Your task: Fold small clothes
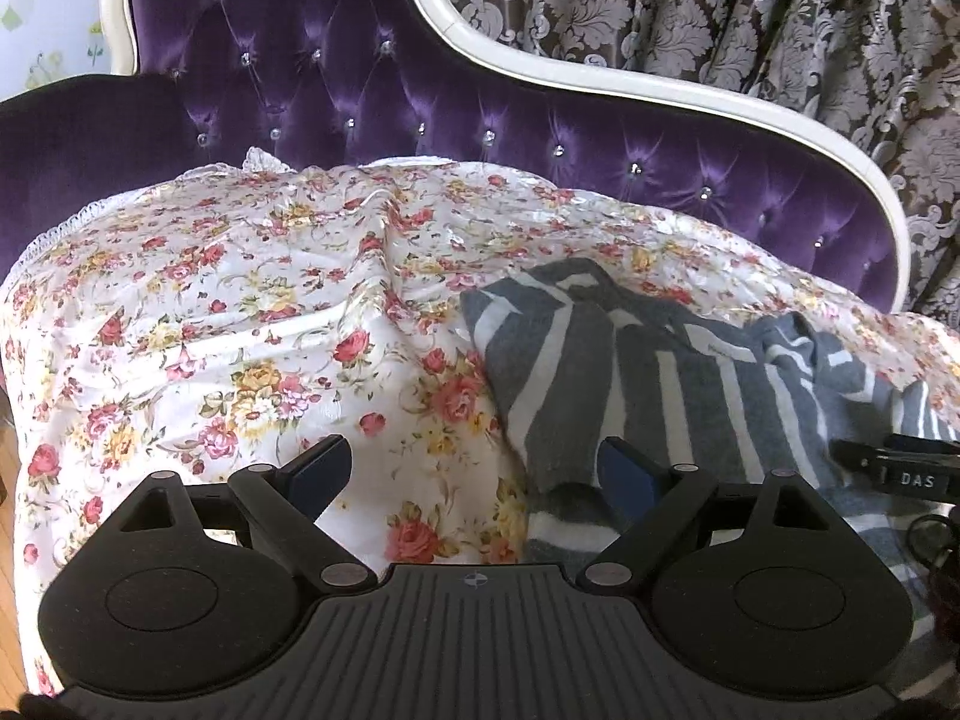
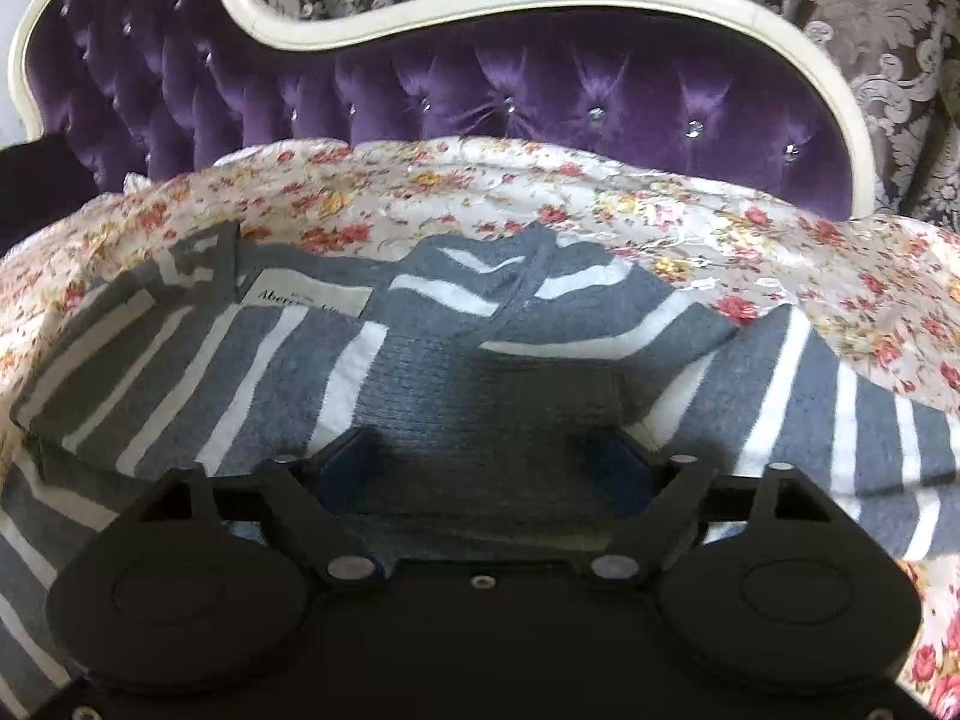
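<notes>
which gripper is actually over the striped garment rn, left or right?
The right gripper: its open jaws straddle the grey-and-white striped garment. The left gripper, also open, sits mostly over the floral cover, at the garment's edge.

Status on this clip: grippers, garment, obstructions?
Left gripper open, at sweater's left edge. Right gripper open over sweater middle. Sweater rumpled on floral cover, unfolded. Nothing in the way.

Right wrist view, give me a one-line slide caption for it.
Open right gripper poised over a grey-and-white striped sweater lying on a floral sheet draped on a purple sofa.
</notes>
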A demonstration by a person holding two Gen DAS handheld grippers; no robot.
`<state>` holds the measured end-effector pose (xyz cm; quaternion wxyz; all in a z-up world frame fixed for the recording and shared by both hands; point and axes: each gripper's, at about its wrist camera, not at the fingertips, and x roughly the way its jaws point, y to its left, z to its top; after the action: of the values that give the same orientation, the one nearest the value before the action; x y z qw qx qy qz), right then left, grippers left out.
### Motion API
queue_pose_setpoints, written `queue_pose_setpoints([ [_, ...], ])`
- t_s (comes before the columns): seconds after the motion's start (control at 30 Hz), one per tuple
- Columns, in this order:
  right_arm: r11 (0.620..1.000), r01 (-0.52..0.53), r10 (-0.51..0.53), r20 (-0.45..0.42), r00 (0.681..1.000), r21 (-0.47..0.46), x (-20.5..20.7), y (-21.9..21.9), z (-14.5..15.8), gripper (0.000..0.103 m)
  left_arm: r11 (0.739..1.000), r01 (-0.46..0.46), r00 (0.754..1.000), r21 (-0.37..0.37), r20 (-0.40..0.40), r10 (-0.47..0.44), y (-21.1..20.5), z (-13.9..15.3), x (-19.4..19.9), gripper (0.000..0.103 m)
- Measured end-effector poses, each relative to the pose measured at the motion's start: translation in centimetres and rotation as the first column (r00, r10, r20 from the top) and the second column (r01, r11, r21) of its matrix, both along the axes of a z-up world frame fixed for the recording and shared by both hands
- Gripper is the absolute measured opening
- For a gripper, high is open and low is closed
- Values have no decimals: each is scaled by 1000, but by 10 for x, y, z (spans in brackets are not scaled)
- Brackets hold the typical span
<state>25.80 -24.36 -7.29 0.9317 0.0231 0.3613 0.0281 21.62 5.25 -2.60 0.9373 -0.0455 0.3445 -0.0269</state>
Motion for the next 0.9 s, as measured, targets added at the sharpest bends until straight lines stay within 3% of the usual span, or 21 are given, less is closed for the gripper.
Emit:
queue_pose_setpoints([
  [0.2,1000,-9,9,-39,999,7,2,-4,0,93,999,-34,999,0,-14,34,8,-5,1,89],
  [0.4,999,-13,15,-55,998,36,3,-7,5,93,998,-67,998,3,12,67,12,9,5,89],
  [0.6,997,-42,44,-33,998,68,-1,-5,14,93,998,-25,1000,63,9,24,-12,18,25,89],
  [0.77,997,-52,54,-28,998,63,-1,-3,15,93,992,-3,999,130,-44,8,-37,9,50,89],
  [0.9,996,-55,57,-27,998,71,-1,-4,17,93,979,-51,988,197,-133,79,-41,-13,72,89],
])
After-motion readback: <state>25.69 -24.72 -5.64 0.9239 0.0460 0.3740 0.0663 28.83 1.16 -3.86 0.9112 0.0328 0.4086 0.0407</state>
